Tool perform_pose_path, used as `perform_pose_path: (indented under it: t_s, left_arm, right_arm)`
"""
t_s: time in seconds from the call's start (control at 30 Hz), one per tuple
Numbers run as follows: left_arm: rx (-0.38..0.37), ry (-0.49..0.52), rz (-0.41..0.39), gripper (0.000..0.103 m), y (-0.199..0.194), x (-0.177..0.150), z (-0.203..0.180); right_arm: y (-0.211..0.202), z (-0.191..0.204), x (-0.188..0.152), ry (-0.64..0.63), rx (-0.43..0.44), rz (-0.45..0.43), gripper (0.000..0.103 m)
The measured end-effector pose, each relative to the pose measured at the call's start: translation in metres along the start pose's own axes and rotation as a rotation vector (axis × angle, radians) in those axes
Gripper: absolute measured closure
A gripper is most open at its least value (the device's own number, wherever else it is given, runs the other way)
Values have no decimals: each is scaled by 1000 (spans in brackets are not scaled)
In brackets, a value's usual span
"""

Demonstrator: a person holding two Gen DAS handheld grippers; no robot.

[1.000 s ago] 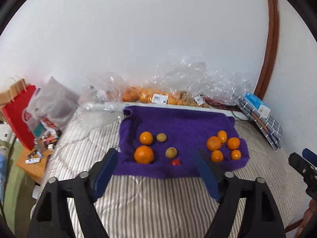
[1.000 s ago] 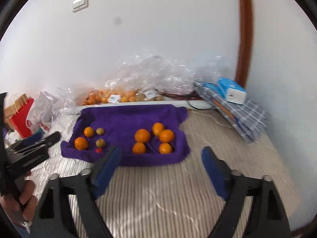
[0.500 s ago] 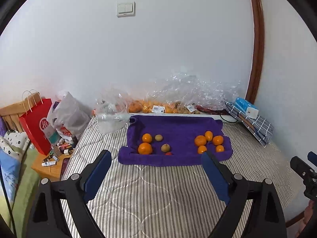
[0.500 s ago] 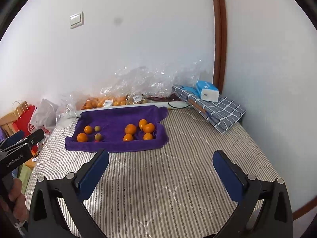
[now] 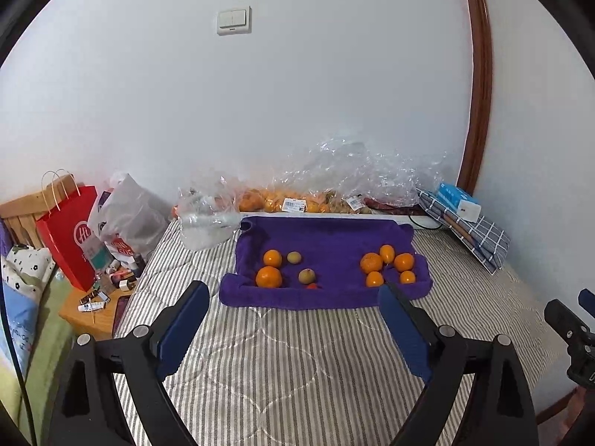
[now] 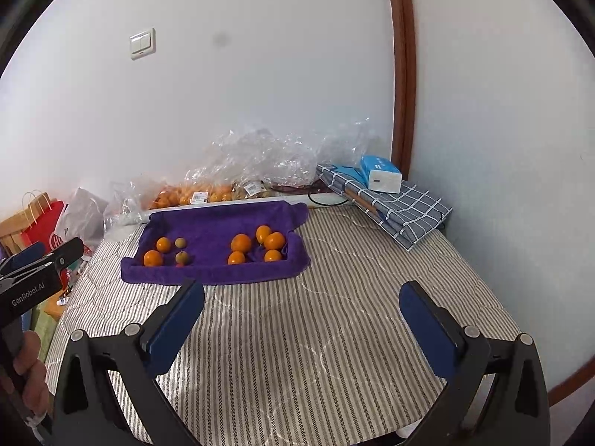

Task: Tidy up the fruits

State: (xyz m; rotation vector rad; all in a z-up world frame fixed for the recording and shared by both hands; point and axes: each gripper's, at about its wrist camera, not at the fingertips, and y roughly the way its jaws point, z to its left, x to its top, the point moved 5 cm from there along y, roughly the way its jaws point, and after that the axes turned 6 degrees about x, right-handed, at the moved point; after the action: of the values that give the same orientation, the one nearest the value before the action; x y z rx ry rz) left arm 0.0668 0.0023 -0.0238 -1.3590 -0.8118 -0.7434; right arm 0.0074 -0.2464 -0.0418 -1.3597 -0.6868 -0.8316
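Observation:
A purple towel (image 5: 327, 236) (image 6: 219, 223) lies on a striped bed. On its right part sits a cluster of several oranges (image 5: 386, 264) (image 6: 256, 245). On its left part lie two oranges (image 5: 268, 277) (image 6: 153, 258), two yellow-green fruits (image 5: 306, 275) (image 6: 181, 257) and a small red fruit (image 5: 312, 286). My left gripper (image 5: 293, 319) is open and empty, held above the bed in front of the towel. My right gripper (image 6: 301, 312) is open and empty, further right and back from the towel.
Clear plastic bags of oranges (image 5: 282, 200) line the wall behind the towel. A folded checked cloth with a blue tissue pack (image 6: 381, 178) lies at the back right. A red paper bag (image 5: 70, 234) and a cluttered wooden stool (image 5: 93, 304) stand left of the bed.
Both grippers have pulled back and up from the towel, so the fruit looks smaller and further off. Both stay open and empty.

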Motion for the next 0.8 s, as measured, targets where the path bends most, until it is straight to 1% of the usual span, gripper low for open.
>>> perform_pose_path:
  t_s: [0.37, 0.8]
  left_arm:
    - [4, 3, -7, 11, -2, -2, 0]
    - [8, -7, 6, 11, -1, -5, 4]
  right_arm:
    - [2, 3, -7, 10, 1, 6, 0]
    - [4, 4, -9, 2, -2, 9, 0]
